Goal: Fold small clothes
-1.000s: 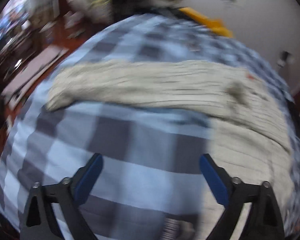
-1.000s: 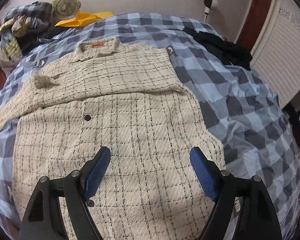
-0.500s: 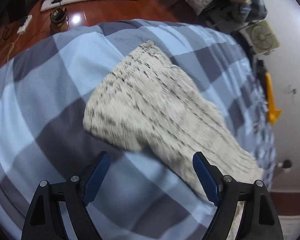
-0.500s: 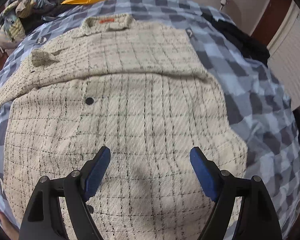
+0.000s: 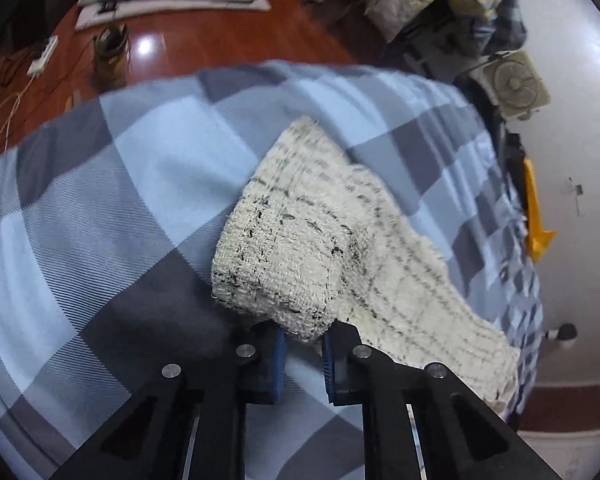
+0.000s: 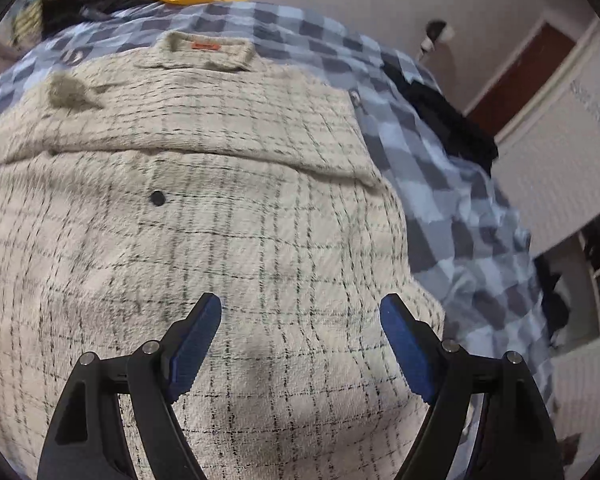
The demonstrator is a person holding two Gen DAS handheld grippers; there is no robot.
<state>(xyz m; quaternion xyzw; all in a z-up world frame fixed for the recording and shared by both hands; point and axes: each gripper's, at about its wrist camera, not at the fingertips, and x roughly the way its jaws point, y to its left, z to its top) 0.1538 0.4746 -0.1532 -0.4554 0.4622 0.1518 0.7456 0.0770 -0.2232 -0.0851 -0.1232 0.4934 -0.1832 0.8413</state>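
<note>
Left gripper [image 5: 303, 354] pinched on the cuff of the sleeve [image 5: 284, 264], lifted off the checked bedspread [image 5: 100, 208]. Right gripper [image 6: 300, 340] spread wide, holding nothing, hovering over the near hem of the cream jacket [image 6: 228, 216] lying flat, collar [image 6: 206, 51] far. Sleeve fold likely in hand. Next: carry cuff rightward across the body, lay flat, release.

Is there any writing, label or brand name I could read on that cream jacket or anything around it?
Orange tag on the jacket collar: lettering too small and blurred to read.
Round emblem on the blanket left of the collar: too blurred to read.
Nothing else carries readable text.
</note>
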